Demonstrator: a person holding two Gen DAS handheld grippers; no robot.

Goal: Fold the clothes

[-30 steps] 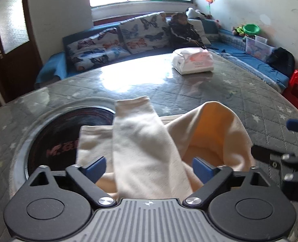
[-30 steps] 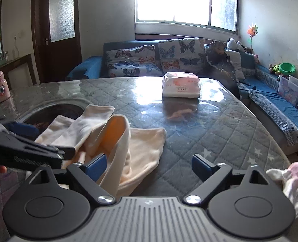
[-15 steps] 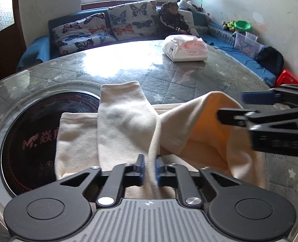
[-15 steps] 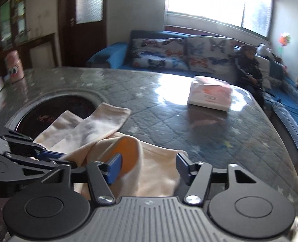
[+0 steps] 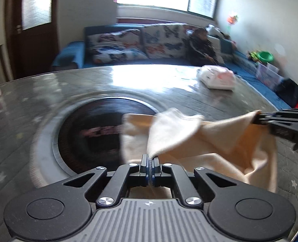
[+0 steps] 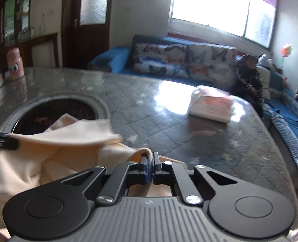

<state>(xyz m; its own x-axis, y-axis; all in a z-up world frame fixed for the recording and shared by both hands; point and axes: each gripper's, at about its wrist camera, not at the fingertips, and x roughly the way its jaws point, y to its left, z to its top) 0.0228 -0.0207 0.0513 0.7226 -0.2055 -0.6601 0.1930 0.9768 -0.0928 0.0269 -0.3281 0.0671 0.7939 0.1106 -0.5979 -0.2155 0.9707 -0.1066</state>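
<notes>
grey table (image 5: 169, 84); both tools pinch cream garment (image 5: 219, 141).

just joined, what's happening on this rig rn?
Clothes folding, mid-step. A person holds both tools: the left hand-held gripper and the right hand-held gripper are each clamped on the cream garment, which is raised and stretched between them above the quilted table. A tissue pack sits further back, untouched.
</notes>
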